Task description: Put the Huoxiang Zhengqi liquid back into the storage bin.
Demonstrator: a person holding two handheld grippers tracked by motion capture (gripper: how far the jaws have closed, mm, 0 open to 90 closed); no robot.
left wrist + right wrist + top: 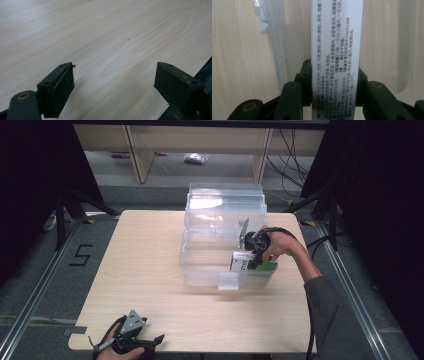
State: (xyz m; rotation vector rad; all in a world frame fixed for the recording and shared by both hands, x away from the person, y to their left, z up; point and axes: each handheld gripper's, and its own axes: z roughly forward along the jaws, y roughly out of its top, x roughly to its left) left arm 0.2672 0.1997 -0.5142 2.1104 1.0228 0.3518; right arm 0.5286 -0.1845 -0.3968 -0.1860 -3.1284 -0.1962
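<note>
A clear plastic storage box (200, 265) stands open on the wooden table, its lid (225, 202) tipped up behind it. My right gripper (254, 255) is inside the box near its front right corner, shut on a white and green medicine carton (244, 262). In the right gripper view the carton's white printed side (337, 50) runs upright between the two black jaws, with the box wall (282, 50) behind. My left gripper (157, 340) rests at the table's front left edge, open. In the left gripper view its jaws stand wide apart over bare wood (112, 37).
The table (140, 270) has free room left of the box and along the front. A latch tab (228, 281) sticks out of the box front. Dark stands flank the table, cables (290, 155) trail at the back right, and a floor mark (80, 255) lies on the left.
</note>
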